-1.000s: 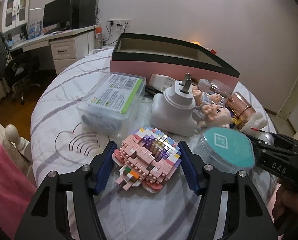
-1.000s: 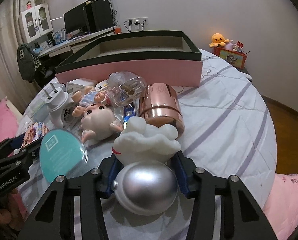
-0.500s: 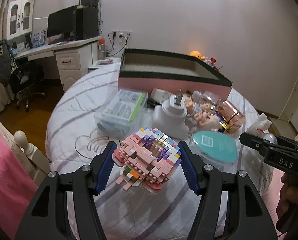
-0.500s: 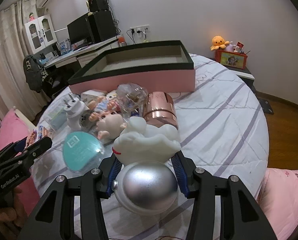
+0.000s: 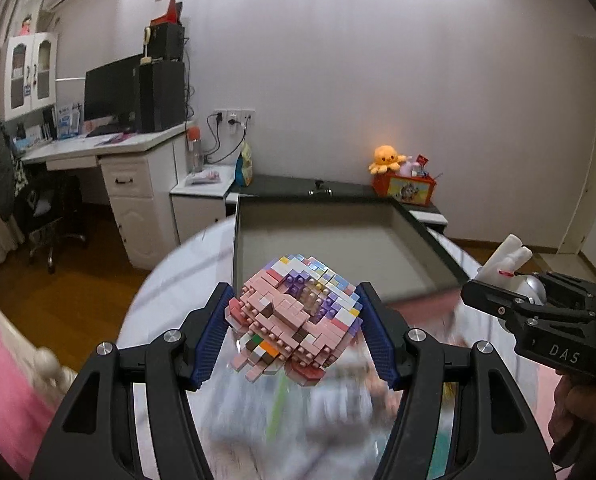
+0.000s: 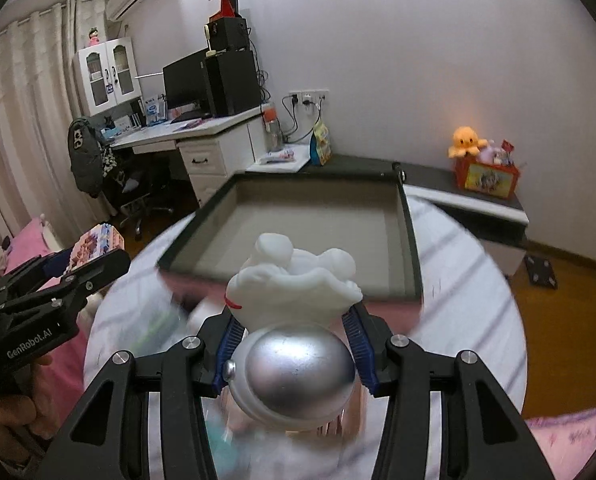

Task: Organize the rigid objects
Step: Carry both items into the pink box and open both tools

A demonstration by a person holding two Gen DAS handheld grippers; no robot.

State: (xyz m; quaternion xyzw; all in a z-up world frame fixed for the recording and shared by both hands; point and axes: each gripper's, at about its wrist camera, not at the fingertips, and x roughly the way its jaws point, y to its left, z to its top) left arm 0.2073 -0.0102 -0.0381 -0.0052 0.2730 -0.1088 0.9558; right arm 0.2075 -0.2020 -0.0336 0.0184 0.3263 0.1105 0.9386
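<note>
My left gripper (image 5: 293,334) is shut on a pink and purple brick-built figure (image 5: 293,320), held in the air above the striped bed. My right gripper (image 6: 293,340) is shut on a white figurine with a silver dome base (image 6: 293,368), also lifted. Ahead of both lies the open pink box with a dark rim (image 5: 434,252), its grey floor bare (image 6: 298,236). In the left wrist view the right gripper (image 5: 538,312) appears at the right edge with the white figurine (image 5: 506,256). In the right wrist view the left gripper (image 6: 57,280) shows at the left with the brick figure (image 6: 95,242).
Blurred small objects lie on the bed (image 5: 298,420) below the grippers. A white desk with a monitor (image 5: 109,96) and an office chair (image 6: 137,196) stand at the back left. An orange plush (image 6: 468,142) sits on a box on a low bench. A pink pillow (image 6: 570,444) lies at right.
Both grippers have risen from the bed with their objects and tilted up, so the box's inside now shows. The other items have dropped to the blurred bottom of each view.
</note>
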